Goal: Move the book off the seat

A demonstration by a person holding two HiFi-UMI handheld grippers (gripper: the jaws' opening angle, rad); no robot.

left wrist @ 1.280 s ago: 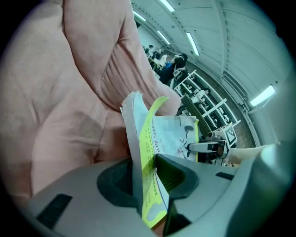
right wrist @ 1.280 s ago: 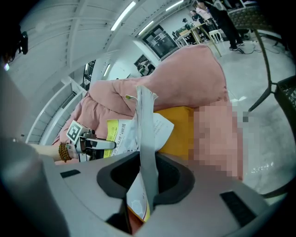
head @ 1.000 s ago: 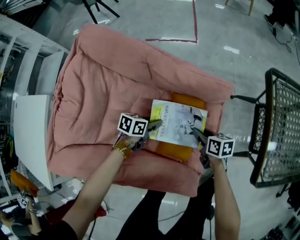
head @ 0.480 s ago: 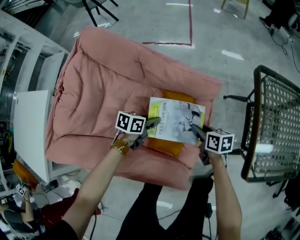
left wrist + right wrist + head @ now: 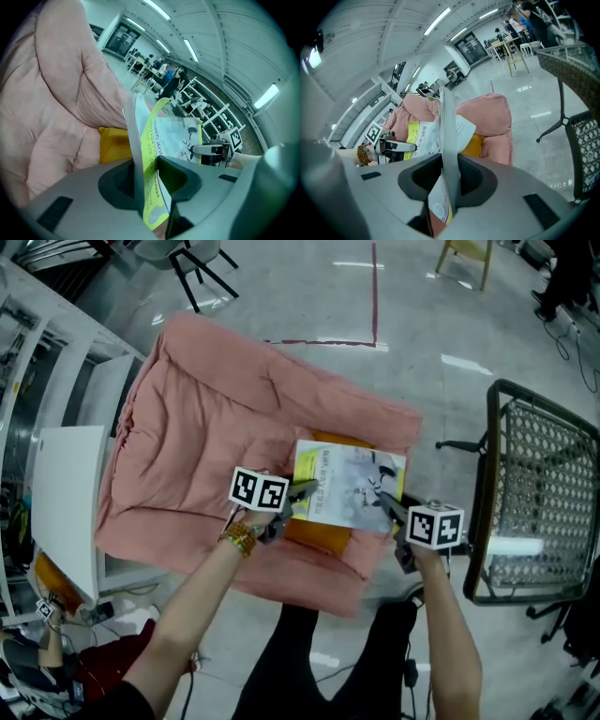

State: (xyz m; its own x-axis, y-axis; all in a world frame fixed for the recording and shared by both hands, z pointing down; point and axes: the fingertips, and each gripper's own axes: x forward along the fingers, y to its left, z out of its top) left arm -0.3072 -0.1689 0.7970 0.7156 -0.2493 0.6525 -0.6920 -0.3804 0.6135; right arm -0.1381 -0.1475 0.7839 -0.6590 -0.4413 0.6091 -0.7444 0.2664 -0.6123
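Book held flat between two grippers, over the yellow cushion that lies in the pink padded seat near its front edge. Left gripper clamped on the book's yellow-striped edge, cover and pages pinched between the pads. Right gripper clamped on the opposite edge in the same way. Left forearm and right forearm stretched forward, both grippers tilted downward toward the book. Black wire-mesh chair standing to the right, apart from the seat.

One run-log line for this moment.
left gripper: shut on book | right gripper: shut on book | book: held over seat, not yet off
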